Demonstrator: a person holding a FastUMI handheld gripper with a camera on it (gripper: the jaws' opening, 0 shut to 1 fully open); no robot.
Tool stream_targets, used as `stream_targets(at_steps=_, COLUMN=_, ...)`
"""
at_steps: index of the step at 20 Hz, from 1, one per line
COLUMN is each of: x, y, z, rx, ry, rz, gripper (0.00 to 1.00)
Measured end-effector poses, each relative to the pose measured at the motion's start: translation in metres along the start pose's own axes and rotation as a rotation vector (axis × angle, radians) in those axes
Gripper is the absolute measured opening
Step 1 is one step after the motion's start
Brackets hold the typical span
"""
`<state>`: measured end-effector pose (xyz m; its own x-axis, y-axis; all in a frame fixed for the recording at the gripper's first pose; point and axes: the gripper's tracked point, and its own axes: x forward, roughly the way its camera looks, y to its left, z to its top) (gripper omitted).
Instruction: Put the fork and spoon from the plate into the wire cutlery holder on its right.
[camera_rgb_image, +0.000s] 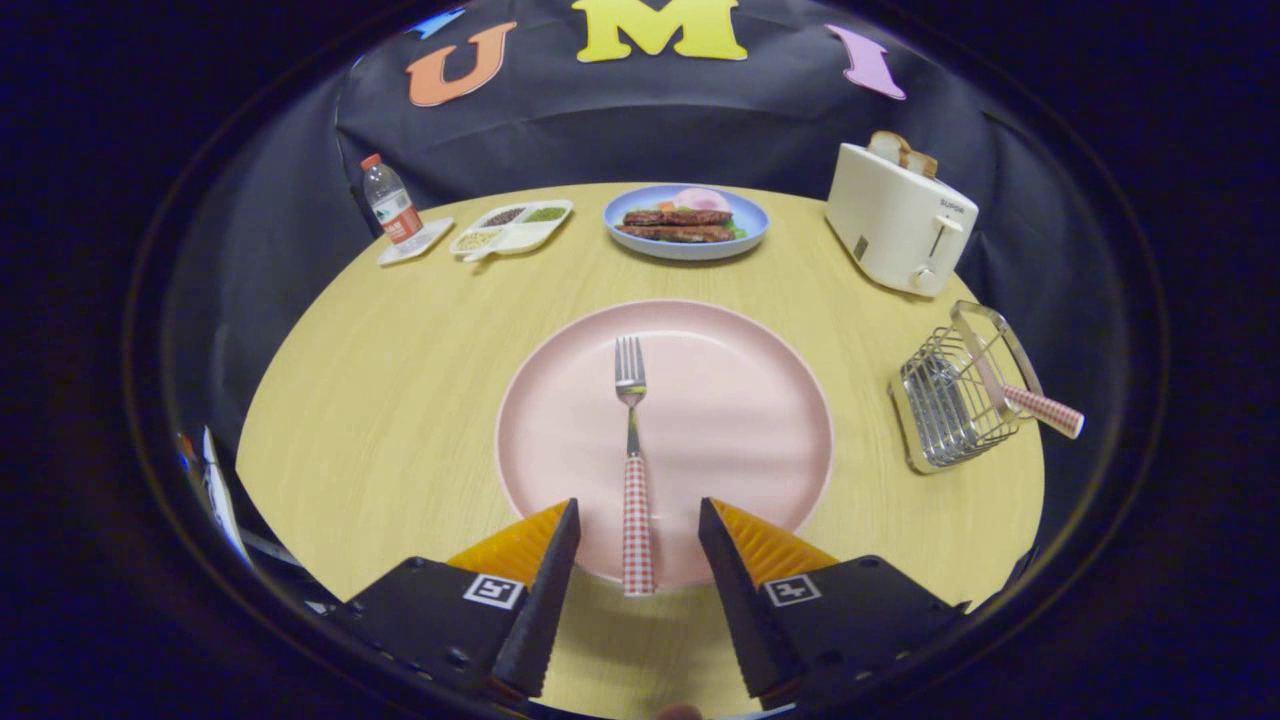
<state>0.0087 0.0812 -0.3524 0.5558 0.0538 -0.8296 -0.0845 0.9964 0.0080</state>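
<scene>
The tool (638, 530) stands wide open, holding nothing, with the fork (632, 450) on the pink plate (740, 420) between its fingers. The spoon (1035, 405) already sits in the wire cutlery holder (950, 400), right of the plate.

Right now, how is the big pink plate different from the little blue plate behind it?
The round pink plate lies just ahead of the open gripper; the blue plate sits further back near the black cloth. The pink plate looks bigger. It carries only a metal fork with a red checked handle, which lies between the fingers, while the blue one carries food. Both are round and rest on the wooden table.
</scene>
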Motion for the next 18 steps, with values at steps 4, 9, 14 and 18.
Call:
stream_targets(at_steps=4, x=0.008, y=-0.004, z=-0.002, rx=-0.023, ry=0.027, rz=-0.039, gripper=0.33)
stream_targets(at_steps=9, x=-0.003, y=-0.010, z=0.009, rx=-0.026, ry=0.035, rz=-0.044, gripper=0.04)
stream_targets(at_steps=14, x=-0.041, y=-0.026, z=0.034, rx=0.011, ry=0.054, rz=-0.001, gripper=0.04)
stream_targets(at_steps=18, x=-0.087, y=-0.055, z=0.070, rx=0.057, ry=0.055, rz=0.018, gripper=0.04)
